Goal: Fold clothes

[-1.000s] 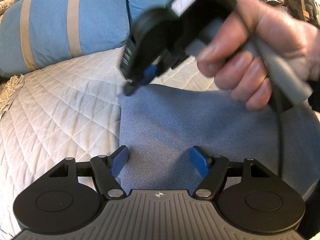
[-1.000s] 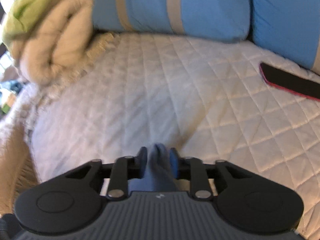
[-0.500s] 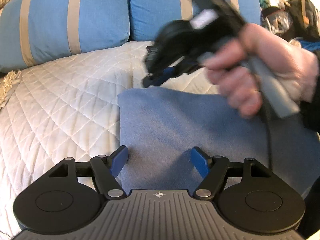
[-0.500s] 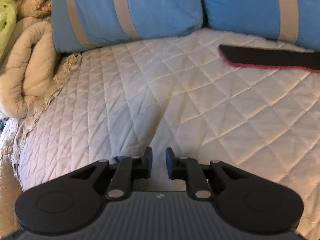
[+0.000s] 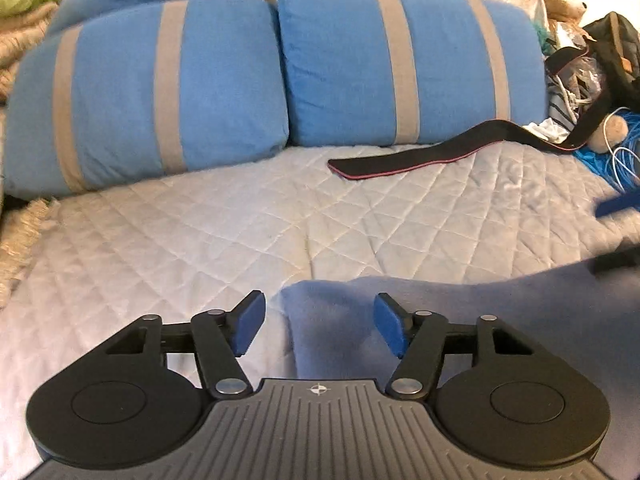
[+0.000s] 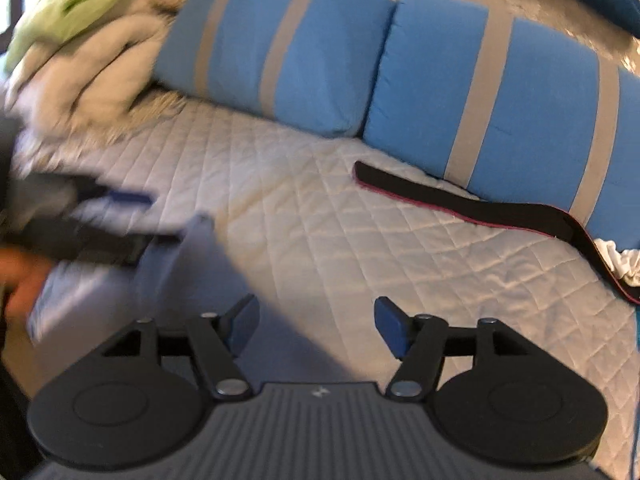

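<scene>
Quilted white bedspread (image 5: pixel 200 240), two blue striped pillows (image 5: pixel 400 64) propped along the back, a black strap (image 5: pixel 400 160) laid below them, clutter piled off to the right edge. The blue-grey garment (image 5: pixel 440 320) is spread flat on the near part of the bed, presumably so that a fold line can be set; its left corner is raised slightly between the blue pads of the left gripper (image 5: pixel 318 330). Those jaws are closing but the pads are not yet seen pressing cloth, so no grip is counted. The right gripper (image 6: pixel 316 326) is held over bare quilt and the garment's edge, jaws opening, nothing between them; likely freed for a new hold. In the right view the left gripper is blurred.
</scene>
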`<act>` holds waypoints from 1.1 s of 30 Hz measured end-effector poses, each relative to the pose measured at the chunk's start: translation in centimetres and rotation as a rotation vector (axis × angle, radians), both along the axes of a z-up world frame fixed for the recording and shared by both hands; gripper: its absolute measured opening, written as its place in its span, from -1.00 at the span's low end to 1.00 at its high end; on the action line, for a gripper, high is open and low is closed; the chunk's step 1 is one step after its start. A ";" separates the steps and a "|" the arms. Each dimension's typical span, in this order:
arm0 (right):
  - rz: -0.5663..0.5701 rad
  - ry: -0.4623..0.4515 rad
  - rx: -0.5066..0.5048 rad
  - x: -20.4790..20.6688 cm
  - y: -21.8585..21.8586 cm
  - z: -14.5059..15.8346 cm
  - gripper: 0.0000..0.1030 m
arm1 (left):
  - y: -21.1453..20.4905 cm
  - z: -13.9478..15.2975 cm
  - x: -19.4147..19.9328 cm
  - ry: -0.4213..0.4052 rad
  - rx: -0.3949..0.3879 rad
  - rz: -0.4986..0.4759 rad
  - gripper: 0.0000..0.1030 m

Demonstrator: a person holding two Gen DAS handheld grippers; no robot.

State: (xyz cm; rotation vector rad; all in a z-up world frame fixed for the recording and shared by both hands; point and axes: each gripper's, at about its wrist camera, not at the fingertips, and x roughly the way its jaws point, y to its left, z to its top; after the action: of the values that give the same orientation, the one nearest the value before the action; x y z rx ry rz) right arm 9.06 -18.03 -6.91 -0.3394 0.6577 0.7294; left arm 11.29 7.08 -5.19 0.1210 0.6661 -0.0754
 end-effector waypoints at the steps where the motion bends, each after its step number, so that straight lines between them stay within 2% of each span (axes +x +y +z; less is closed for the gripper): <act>1: 0.005 -0.002 -0.014 -0.3 -0.5 -0.5 0.45 | 0.2 -0.4 0.7 0.012 -0.009 0.003 0.12; 3: -0.020 -0.003 -0.049 -0.2 -1.6 -1.7 0.40 | 0.5 -1.1 1.9 0.032 -0.016 0.007 0.11; 6: -0.061 0.001 -0.090 0.7 -2.8 -2.8 0.42 | 0.7 -2.3 3.4 0.058 0.005 0.031 0.13; 9: -0.098 0.016 -0.076 1.4 -3.9 -2.9 0.46 | 1.2 -2.1 4.1 0.061 0.002 0.084 0.14; 13: -0.122 -0.007 -0.058 1.1 -5.3 -2.8 0.46 | 1.3 -0.8 3.7 0.013 0.049 0.138 0.14; 16: -0.139 -0.006 -0.012 0.7 -6.7 -2.5 0.39 | 1.2 0.7 2.0 -0.061 0.069 0.150 0.13; 19: -0.149 -0.019 0.048 0.3 -7.9 -1.7 0.17 | 1.1 2.2 -0.3 -0.112 0.004 0.085 0.13; 20: -0.154 -0.035 0.064 0.1 -8.2 -1.4 -0.02 | 1.2 2.4 -0.8 -0.103 -0.037 0.053 0.12; 21: -0.155 -0.049 0.079 -0.2 -8.3 -1.2 -0.44 | 1.4 2.5 -1.1 -0.088 -0.082 0.020 0.11; 23: -0.125 -0.039 0.118 -0.8 -8.6 -0.9 -0.69 | 1.5 2.5 -1.6 -0.056 -0.156 -0.042 0.07; 24: -0.107 -0.033 0.134 -1.1 -8.6 -0.8 -0.81 | 1.3 2.4 -1.6 -0.036 -0.174 -0.072 -0.04; 26: -0.055 -0.019 0.116 -1.8 -8.0 -0.9 -0.84 | 0.9 1.8 -1.1 0.010 -0.183 -0.112 -0.09; 28: -0.034 -0.016 0.057 -2.0 -7.2 -1.6 -0.83 | 0.4 0.8 -0.3 0.061 -0.156 -0.117 -0.15; 29: -0.052 0.003 0.035 -1.5 -7.1 -2.0 -0.78 | 0.1 0.3 0.0 0.083 -0.136 -0.120 -0.15; 30: -0.069 0.022 0.013 -1.1 -7.0 -2.4 -0.61 | -0.2 -0.2 0.2 0.096 -0.116 -0.119 -0.16; 33: -0.136 0.082 -0.004 0.4 -7.5 -3.3 -0.66 | -1.0 -1.3 0.3 0.112 -0.064 -0.104 -0.15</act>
State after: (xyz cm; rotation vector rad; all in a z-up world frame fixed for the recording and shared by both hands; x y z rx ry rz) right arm 9.50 -25.52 -10.16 -0.2661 0.7524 0.6143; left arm 11.62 6.13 -6.46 0.0899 0.7681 -0.2048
